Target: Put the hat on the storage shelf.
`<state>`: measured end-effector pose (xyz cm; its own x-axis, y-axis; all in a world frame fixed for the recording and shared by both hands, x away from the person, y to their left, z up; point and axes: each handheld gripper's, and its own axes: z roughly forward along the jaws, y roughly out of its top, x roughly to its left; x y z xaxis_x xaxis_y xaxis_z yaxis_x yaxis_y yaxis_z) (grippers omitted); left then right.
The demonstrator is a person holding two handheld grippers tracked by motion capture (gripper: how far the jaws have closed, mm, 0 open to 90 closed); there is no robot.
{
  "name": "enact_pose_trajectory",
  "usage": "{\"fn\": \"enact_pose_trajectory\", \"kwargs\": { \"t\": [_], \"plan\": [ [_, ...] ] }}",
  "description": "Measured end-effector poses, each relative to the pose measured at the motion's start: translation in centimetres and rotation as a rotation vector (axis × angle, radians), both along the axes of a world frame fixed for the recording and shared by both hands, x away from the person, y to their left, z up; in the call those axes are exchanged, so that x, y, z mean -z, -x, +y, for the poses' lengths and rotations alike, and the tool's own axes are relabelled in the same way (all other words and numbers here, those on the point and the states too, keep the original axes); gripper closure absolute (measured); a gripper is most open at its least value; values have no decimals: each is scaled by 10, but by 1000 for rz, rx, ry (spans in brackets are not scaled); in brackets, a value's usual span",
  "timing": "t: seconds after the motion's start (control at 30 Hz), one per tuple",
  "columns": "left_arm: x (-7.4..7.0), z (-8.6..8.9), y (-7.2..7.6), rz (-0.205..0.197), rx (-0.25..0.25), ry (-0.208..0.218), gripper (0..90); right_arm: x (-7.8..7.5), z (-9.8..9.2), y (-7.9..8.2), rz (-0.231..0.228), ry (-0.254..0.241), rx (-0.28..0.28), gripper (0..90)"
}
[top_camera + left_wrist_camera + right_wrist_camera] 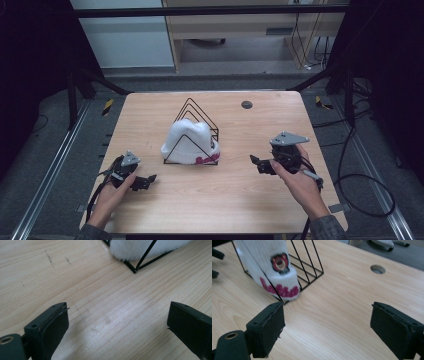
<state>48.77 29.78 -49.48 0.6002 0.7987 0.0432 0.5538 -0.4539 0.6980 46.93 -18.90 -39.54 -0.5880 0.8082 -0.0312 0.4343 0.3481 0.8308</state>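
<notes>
A white knit hat (189, 142) with pink lettering and a bear patch (279, 262) sits inside a black wire rack (197, 116) at the middle of the wooden table (225, 200). My left gripper (146, 181) rests low at the table's left, open, jaws wide apart over bare wood (117, 320), aimed toward the rack's corner (135, 270) and the hat (130, 250). My right gripper (259, 164) is held at the right, open, pointing left at the hat's cuff (284, 288). Nothing lies between either pair of jaws.
A round cable hole (246, 104) is in the table's far right part (377, 269). Cables trail over the floor at the right (360, 185). Metal frame rails run along both sides. A cabinet stands beyond the table's far edge.
</notes>
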Motion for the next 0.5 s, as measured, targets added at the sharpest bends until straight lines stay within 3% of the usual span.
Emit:
{"fn": "enact_pose_trajectory", "kwargs": {
  "t": [0.5],
  "plan": [
    [9,0,0,12,-4,-2,33,65,-2,1,91,3,24,124]
  ]
}}
